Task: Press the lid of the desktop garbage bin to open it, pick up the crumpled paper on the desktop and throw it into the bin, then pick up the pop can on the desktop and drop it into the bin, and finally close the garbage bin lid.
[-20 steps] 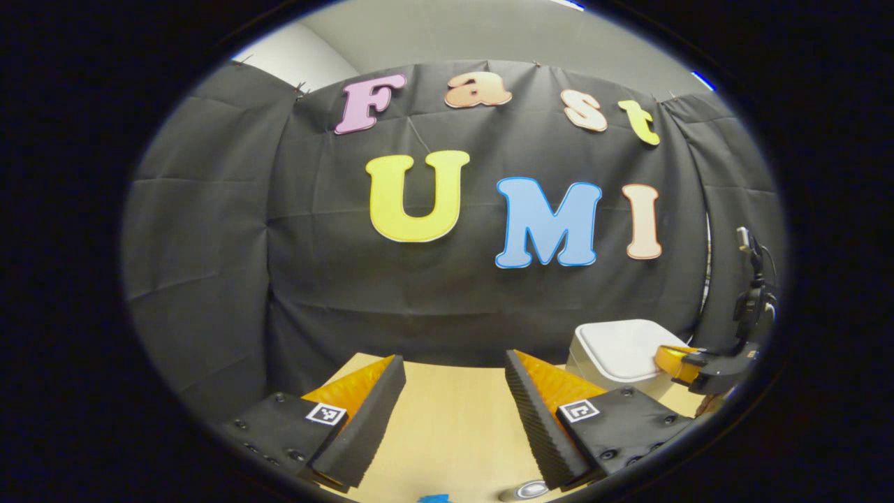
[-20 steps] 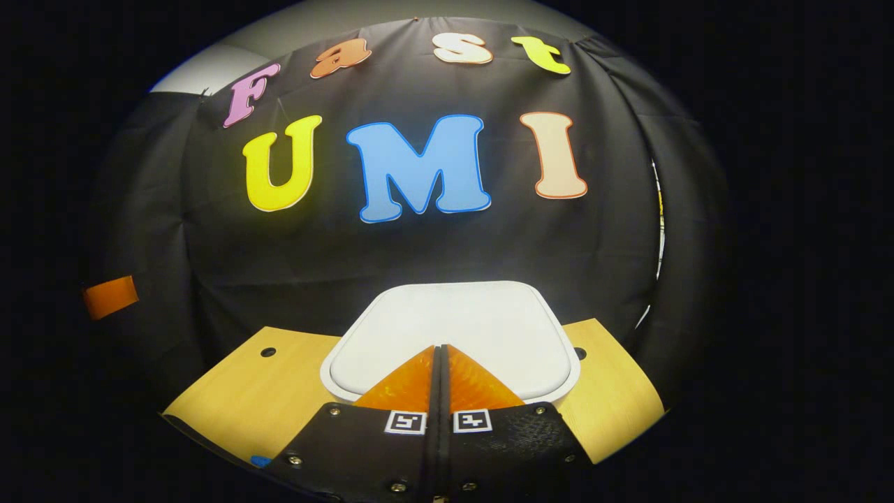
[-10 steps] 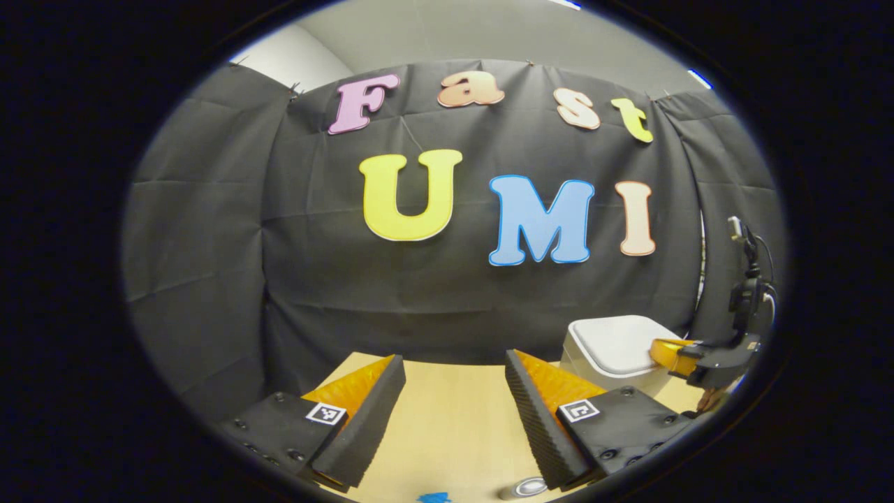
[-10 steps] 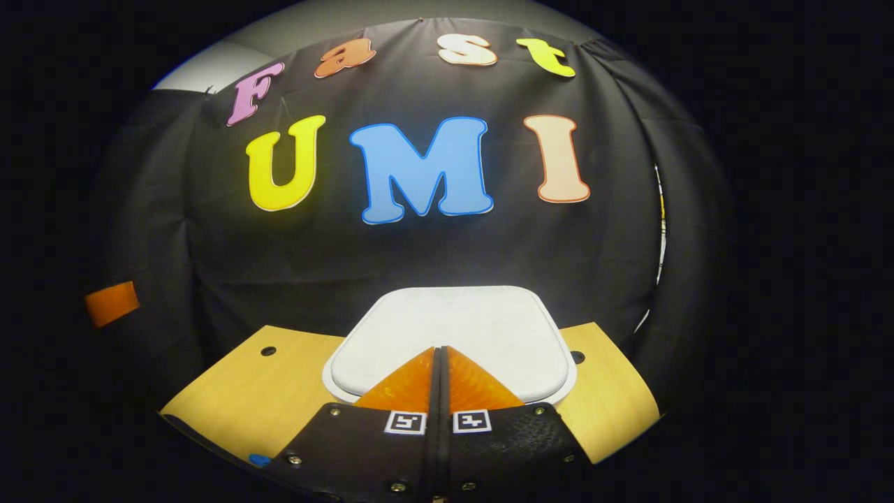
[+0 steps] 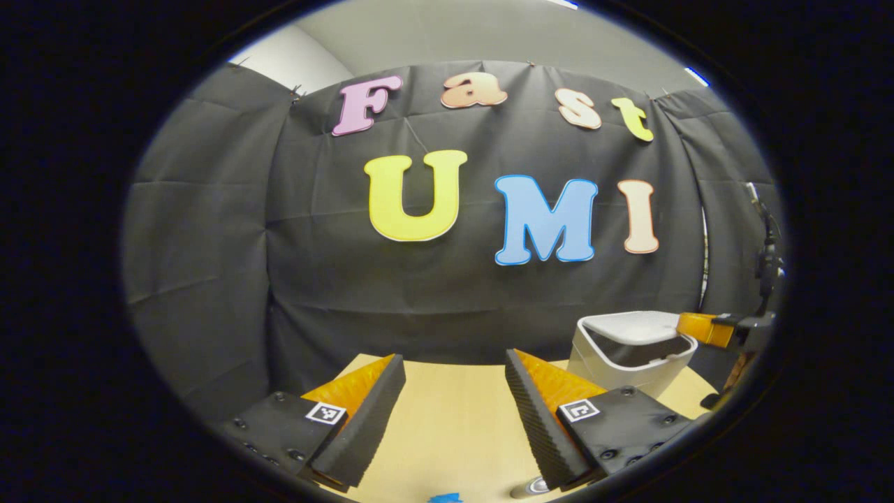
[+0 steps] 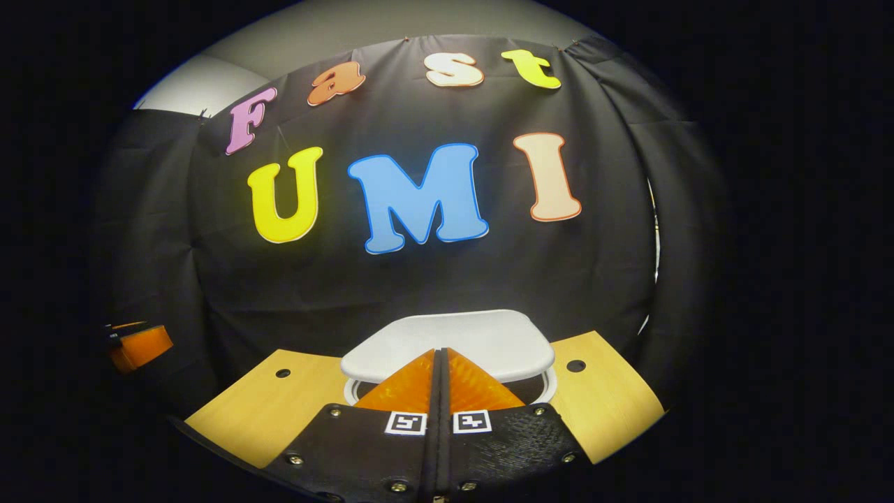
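The white desktop bin (image 5: 614,367) stands on the wooden table at the right of the left gripper view. Its lid (image 5: 632,323) is tilted up, with a dark gap under the near edge. My right gripper (image 5: 702,327) hangs level with the lid's right side. In the right gripper view the raised lid (image 6: 482,335) lies just beyond my right gripper (image 6: 440,351), which is shut with nothing between its fingers. My left gripper (image 5: 454,358) stands open over bare table. The round metal top of the pop can (image 5: 534,486) peeks out by its right finger.
The table (image 5: 447,419) ends at the black cloth wall close behind the bin. A small blue mark (image 5: 444,498) lies at the near edge. Two holes (image 6: 575,365) sit in the tabletop beside the bin. The left gripper (image 6: 140,347) shows at the far left of the right gripper view.
The bin lid was flat under my right gripper's tips and has sprung up at its near edge. My right gripper has risen with it. The left gripper has hardly moved.
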Motion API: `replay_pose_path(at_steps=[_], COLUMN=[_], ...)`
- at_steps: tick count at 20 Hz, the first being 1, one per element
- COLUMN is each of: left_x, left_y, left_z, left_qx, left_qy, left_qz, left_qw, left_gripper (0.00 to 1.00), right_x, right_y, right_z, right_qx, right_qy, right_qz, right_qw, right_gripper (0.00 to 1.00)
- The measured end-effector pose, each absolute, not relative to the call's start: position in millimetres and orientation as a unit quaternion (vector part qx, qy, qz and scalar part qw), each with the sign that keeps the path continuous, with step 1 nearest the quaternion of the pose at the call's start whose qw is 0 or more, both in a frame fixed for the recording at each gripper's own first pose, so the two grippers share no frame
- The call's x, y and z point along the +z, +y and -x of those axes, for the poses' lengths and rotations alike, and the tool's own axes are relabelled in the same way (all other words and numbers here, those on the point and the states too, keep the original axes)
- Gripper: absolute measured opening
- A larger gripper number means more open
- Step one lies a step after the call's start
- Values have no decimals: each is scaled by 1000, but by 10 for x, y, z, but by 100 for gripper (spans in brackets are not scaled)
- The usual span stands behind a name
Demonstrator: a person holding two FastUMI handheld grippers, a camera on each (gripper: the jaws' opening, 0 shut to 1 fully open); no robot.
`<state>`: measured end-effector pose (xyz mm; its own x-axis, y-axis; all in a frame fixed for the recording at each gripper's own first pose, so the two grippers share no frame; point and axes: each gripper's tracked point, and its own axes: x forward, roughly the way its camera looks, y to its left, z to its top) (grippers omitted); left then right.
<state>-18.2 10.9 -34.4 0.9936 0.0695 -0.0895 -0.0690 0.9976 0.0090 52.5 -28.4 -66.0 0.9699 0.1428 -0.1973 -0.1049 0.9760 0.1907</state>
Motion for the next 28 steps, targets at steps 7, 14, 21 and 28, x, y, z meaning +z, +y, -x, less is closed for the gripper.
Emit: replay_pose_path(at_steps=[7, 14, 21, 28], left_x=[-469, -833, -1591, -2656], left_y=[208, 296, 408, 300], left_z=[251, 244, 317, 532], left_qx=[34, 15, -4, -30], left_qy=[50, 84, 158, 261], left_qz=[-9, -4, 3, 14], left_qw=[998, 996, 987, 965], left_gripper=[95, 100, 95, 100], right_x=[-436, -396, -464, -559], right_y=[-310, -195, -59, -71], right_z=[-408, -316, -236, -234], right_qx=[60, 75, 94, 95], right_qy=[78, 79, 91, 106], right_qz=[-78, -75, -63, -56], right_qw=[992, 991, 989, 988], right_gripper=[0, 0, 0, 0])
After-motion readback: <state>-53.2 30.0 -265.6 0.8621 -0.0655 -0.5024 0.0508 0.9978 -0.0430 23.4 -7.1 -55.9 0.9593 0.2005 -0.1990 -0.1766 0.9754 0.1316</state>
